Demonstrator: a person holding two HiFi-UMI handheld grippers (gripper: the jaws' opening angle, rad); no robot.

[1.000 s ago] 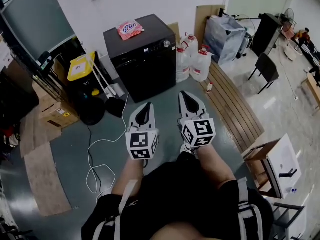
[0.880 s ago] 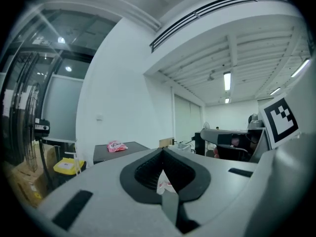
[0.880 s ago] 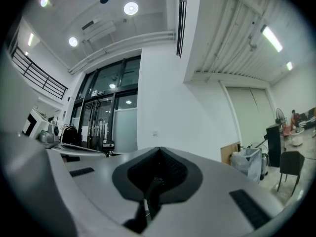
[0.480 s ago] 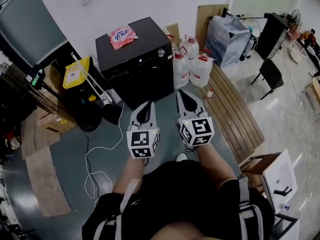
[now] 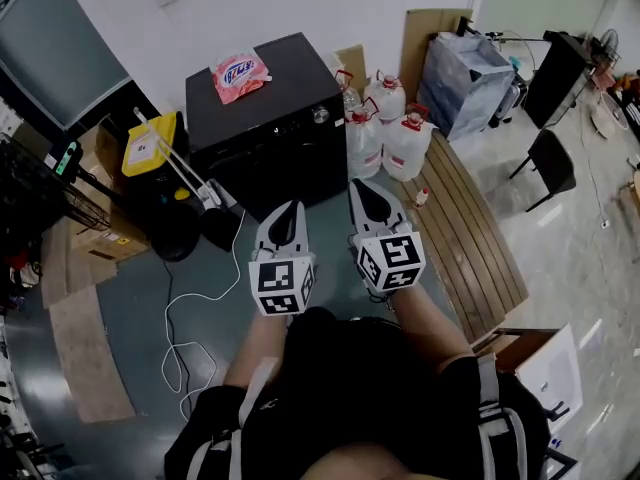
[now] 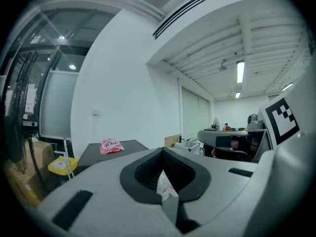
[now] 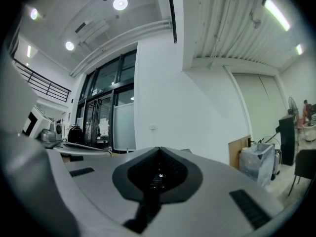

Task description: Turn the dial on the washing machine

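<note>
The black washing machine [image 5: 262,128] stands against the white wall, with a silver dial [image 5: 321,115] at the right end of its front panel. A pink packet [image 5: 239,73] lies on its lid. My left gripper [image 5: 287,214] and right gripper [image 5: 366,190] are held side by side over the floor, short of the machine's front and pointing at it. Both are shut with nothing in them. In the left gripper view, the left gripper [image 6: 162,151] has the machine's lid [image 6: 94,153] and the pink packet [image 6: 110,145] beyond it. The right gripper [image 7: 159,149] frames a small lit display in the loop behind its closed tips.
Large water jugs [image 5: 392,128] stand right of the machine, beside slatted wooden boards [image 5: 470,238]. A yellow dustpan and mop handles [image 5: 152,143] are left of it, with a cardboard box [image 5: 95,236]. A white cable [image 5: 190,308] loops on the floor. A black chair [image 5: 550,163] is far right.
Both grippers have moved forward together towards the washing machine, which now sits nearer their tips. Their jaws have stayed shut.
</note>
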